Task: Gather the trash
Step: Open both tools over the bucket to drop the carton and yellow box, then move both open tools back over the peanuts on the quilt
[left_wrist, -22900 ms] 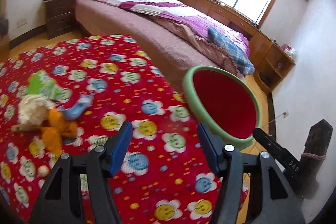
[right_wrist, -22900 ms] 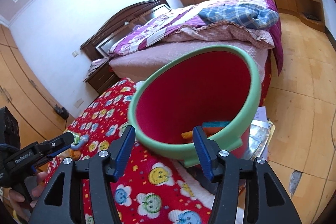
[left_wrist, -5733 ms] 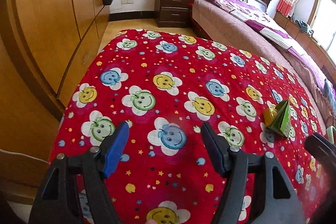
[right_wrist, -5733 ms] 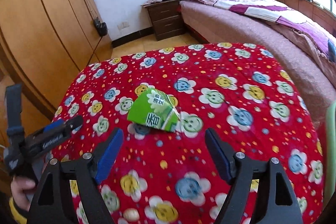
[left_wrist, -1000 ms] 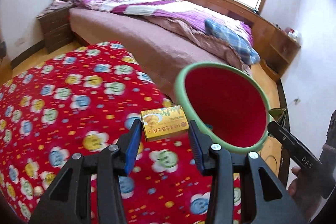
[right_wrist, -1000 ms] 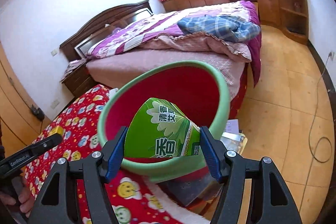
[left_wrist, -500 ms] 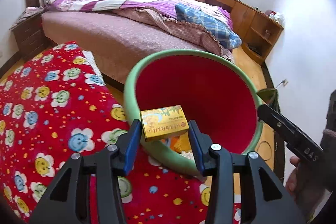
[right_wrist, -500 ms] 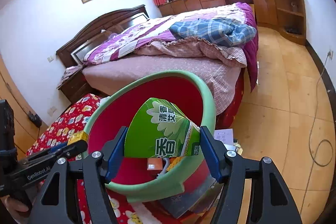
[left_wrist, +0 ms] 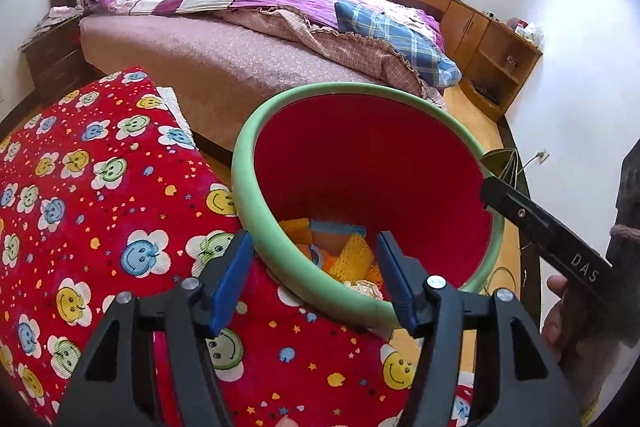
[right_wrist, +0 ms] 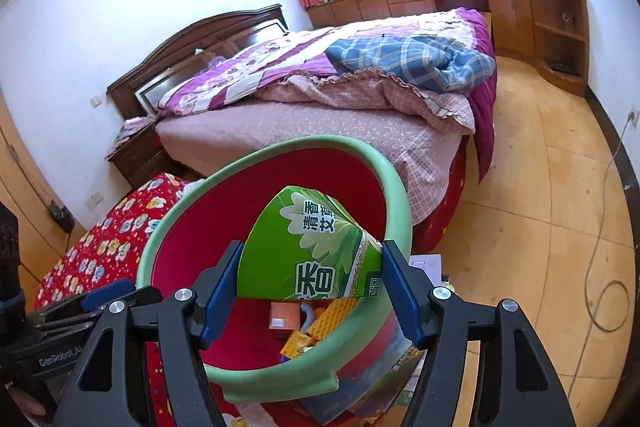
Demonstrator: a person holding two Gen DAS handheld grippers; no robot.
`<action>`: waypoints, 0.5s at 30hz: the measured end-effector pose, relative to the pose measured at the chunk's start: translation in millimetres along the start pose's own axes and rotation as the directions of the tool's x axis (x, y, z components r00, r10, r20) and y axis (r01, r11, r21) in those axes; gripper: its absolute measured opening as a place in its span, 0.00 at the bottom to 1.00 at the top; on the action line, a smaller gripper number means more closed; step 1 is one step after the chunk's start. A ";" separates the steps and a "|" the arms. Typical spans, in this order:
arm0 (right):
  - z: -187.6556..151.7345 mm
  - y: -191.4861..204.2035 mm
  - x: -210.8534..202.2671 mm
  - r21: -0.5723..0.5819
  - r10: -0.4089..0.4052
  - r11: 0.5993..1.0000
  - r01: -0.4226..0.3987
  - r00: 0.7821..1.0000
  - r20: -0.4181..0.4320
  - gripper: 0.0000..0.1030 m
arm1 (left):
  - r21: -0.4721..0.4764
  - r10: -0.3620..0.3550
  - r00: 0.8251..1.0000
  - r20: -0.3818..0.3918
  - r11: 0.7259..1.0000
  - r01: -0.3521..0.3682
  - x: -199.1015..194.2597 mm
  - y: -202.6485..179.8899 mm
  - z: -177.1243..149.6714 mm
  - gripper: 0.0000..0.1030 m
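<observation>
The bin [left_wrist: 248, 163] is red inside with a green rim and stands at the edge of the red flowered cloth [left_wrist: 100, 187]. Yellow, orange and blue trash [left_wrist: 348, 255] lies in its bottom. My left gripper [left_wrist: 314, 243] hovers over the near rim, jaws opening, with nothing between them. My right gripper [right_wrist: 312, 255] is shut on a crumpled green carton [right_wrist: 316, 243], held above the bin's [right_wrist: 396, 195] mouth. One finger [left_wrist: 540, 227] of the right gripper shows at the bin's right side. The left gripper's fingers [right_wrist: 106, 295] show at the bin's left.
A bed [left_wrist: 224, 43] with purple and plaid bedding stands just behind the bin. Wooden floor [right_wrist: 540, 187] with a loose cable [right_wrist: 600, 299] lies to the right. Low wooden cabinets [left_wrist: 492, 39] line the window wall. Papers [right_wrist: 424, 263] lie beside the bin's base.
The left gripper carried a yellow box over the bin's rim, and its jaws have now spread and the box is gone from them. The right gripper still holds the green carton over the bin.
</observation>
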State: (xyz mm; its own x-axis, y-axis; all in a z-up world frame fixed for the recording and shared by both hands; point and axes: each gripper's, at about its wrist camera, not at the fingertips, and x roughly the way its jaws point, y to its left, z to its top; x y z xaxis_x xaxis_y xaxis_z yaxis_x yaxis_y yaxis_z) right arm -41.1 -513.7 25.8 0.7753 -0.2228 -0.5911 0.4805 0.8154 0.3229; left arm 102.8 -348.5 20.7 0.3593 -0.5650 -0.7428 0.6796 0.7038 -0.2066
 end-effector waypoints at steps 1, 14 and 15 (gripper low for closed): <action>0.4 0.1 0.2 0.000 0.004 1.000 -0.004 1.000 -0.003 0.67 | -0.001 -0.001 1.000 0.001 1.000 0.001 -1.7 -0.1 -0.5 0.61; -4.0 15.2 -13.3 -0.045 0.016 0.999 -0.016 1.000 0.005 0.74 | -0.031 0.025 0.999 0.035 0.999 -0.024 -35.0 8.4 -7.6 0.62; -4.9 17.4 -16.6 -0.049 0.014 0.999 -0.013 1.000 0.007 0.74 | -0.035 0.031 0.999 0.036 0.999 -0.030 -37.3 10.3 -8.4 0.61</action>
State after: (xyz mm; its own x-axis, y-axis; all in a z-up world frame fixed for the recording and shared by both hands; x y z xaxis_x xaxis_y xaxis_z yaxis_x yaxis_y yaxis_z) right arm -47.6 -493.2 37.7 0.7846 -0.2153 -0.5814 0.4494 0.8435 0.2941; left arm 91.0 -316.5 41.0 0.4029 -0.5580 -0.7254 0.6456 0.7351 -0.2069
